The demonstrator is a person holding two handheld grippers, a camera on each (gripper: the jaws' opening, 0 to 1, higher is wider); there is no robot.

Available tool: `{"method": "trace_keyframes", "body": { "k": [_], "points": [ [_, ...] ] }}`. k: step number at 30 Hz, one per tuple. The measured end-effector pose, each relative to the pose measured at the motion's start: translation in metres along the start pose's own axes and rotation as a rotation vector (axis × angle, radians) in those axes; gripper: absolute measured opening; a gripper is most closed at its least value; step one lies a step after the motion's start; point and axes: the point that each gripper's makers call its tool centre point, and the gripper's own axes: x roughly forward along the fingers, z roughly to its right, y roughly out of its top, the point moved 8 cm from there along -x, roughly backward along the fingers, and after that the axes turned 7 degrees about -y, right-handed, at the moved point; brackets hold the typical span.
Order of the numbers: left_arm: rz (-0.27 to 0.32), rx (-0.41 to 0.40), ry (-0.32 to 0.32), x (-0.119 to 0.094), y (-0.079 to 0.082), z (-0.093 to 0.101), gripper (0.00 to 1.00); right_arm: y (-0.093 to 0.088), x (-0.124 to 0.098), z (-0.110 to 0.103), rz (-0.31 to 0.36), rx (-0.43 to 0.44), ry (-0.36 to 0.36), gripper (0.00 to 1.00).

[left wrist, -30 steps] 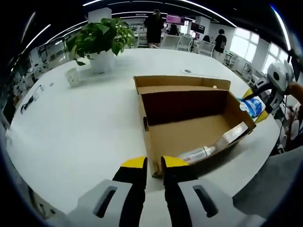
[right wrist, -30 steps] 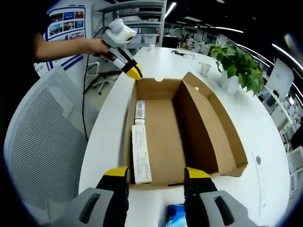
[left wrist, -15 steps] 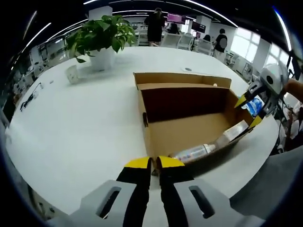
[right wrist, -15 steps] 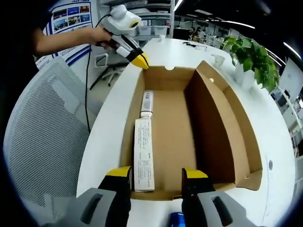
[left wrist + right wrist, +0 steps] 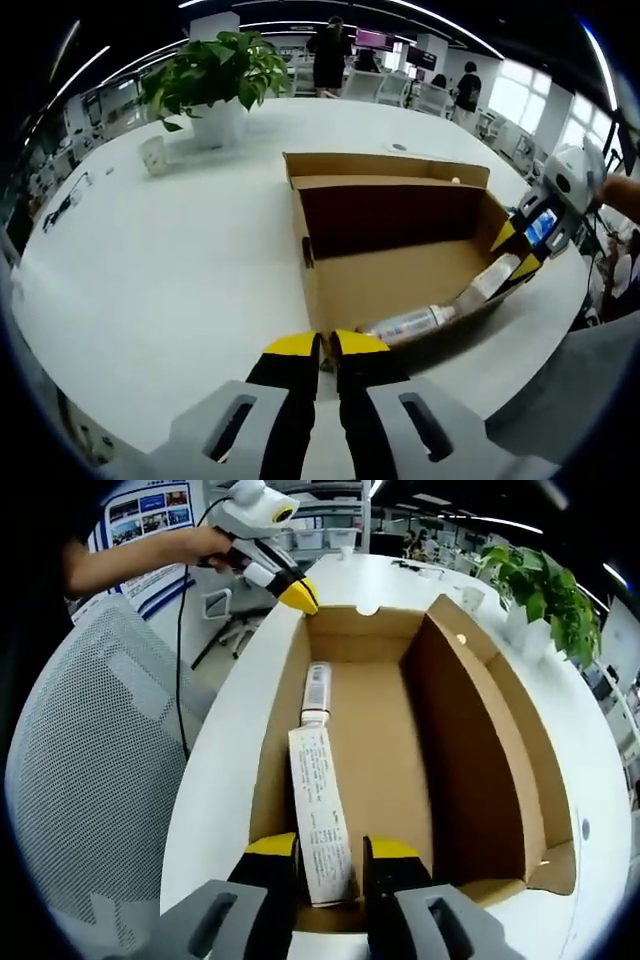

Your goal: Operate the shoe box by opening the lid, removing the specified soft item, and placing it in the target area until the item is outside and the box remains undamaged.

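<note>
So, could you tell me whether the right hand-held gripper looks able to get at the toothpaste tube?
Probably yes: the box is open and the right hand-held gripper already straddles the tube end, nothing between.

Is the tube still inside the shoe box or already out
Inside. The tube lies flat on the floor of the open shoe box, with the right gripper at its near end.

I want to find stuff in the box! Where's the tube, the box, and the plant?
tube [image 5: 322, 825], right gripper view, on its printed flat side.
box [image 5: 385, 214], left gripper view, on its dark inner wall.
plant [image 5: 213, 72], left gripper view, on its green leaves.
</note>
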Motion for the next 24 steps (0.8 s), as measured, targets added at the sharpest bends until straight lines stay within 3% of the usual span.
{"method": "trace_keyframes", "body": {
  "k": [24],
  "points": [
    [0.014,-0.023,0.016,0.0,-0.001,0.001,0.03,0.009,-0.016,0.001,0.048,-0.03,-0.066,0.13]
  ]
}}
